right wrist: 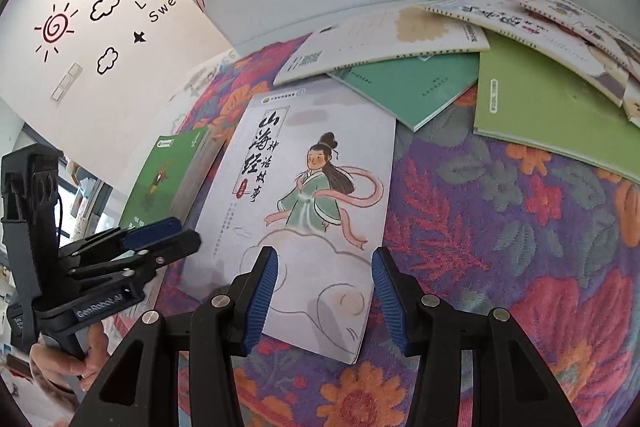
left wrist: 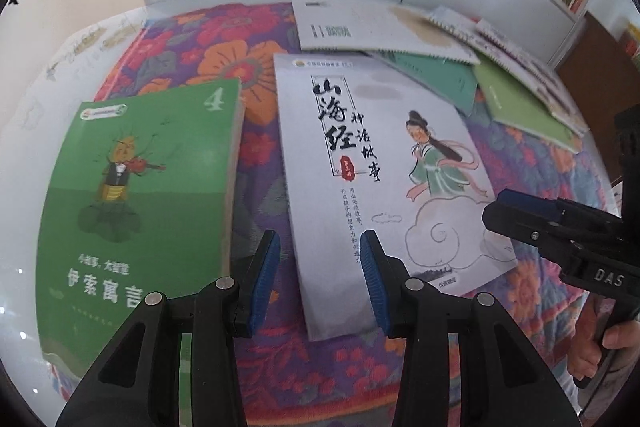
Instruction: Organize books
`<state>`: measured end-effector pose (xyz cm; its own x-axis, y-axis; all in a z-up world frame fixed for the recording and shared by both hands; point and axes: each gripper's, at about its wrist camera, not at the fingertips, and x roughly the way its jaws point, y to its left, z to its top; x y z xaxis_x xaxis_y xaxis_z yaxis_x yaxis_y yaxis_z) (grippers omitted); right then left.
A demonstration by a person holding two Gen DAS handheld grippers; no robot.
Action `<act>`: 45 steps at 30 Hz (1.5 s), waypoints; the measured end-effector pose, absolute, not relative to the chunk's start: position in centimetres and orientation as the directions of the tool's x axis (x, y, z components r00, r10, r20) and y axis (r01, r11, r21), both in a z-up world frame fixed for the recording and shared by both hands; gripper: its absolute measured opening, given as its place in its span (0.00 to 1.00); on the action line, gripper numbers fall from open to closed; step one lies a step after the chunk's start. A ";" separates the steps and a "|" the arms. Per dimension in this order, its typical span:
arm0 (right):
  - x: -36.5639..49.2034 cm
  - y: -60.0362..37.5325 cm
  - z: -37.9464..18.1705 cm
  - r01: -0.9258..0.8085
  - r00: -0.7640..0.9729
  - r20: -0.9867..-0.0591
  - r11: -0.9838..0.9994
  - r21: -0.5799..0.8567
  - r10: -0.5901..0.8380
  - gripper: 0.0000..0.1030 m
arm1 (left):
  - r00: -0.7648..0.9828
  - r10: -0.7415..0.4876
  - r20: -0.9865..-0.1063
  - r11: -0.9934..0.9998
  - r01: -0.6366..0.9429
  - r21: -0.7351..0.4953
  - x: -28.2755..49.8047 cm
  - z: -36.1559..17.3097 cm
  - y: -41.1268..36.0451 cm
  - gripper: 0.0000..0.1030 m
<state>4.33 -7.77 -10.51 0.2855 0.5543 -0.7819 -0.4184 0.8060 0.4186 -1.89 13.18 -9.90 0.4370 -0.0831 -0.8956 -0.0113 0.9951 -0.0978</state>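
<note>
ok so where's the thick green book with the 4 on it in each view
Left wrist: the green book fills the left side, lying left of the white picture book.
Right wrist: the green book is small at left of centre, just above the left gripper.
Shared landmark: the white picture book, with the green book along its left edge in both views.

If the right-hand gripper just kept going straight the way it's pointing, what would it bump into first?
Most likely the white storybook with the girl on a cloud. The right gripper is open and empty, angled down over the book's lower end, which lies flat on the flowered cloth. How high it hovers is hard to judge.
</note>
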 end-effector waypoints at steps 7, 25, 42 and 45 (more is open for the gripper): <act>4.9 -7.2 -10.8 -0.436 0.295 -0.777 0.802 0.408 0.556 0.46 | 0.427 -0.028 -0.904 0.998 -0.038 -0.048 -1.3 -10.6 13.0 0.39; 5.4 -7.5 -11.5 -0.407 0.295 -0.782 0.812 0.418 0.550 0.46 | 0.432 -0.026 -0.901 0.997 -0.049 -0.052 -1.3 -10.7 13.0 0.43; 4.7 -8.1 -11.3 -0.398 0.264 -0.786 0.805 0.440 0.560 0.53 | 0.377 -0.145 -0.915 0.989 0.048 -0.137 -2.8 -10.9 11.0 0.57; 3.8 -8.5 -11.3 -0.401 0.257 -0.792 0.806 0.435 0.554 0.53 | 0.364 -0.158 -0.918 0.987 0.063 -0.145 -3.9 -10.8 10.4 0.57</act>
<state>3.78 -8.47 -11.31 0.2566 0.5542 -0.7918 -0.4010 0.8065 0.4345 -3.92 10.44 -10.83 0.3635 -0.1579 -0.9181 0.0625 0.9874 -0.1451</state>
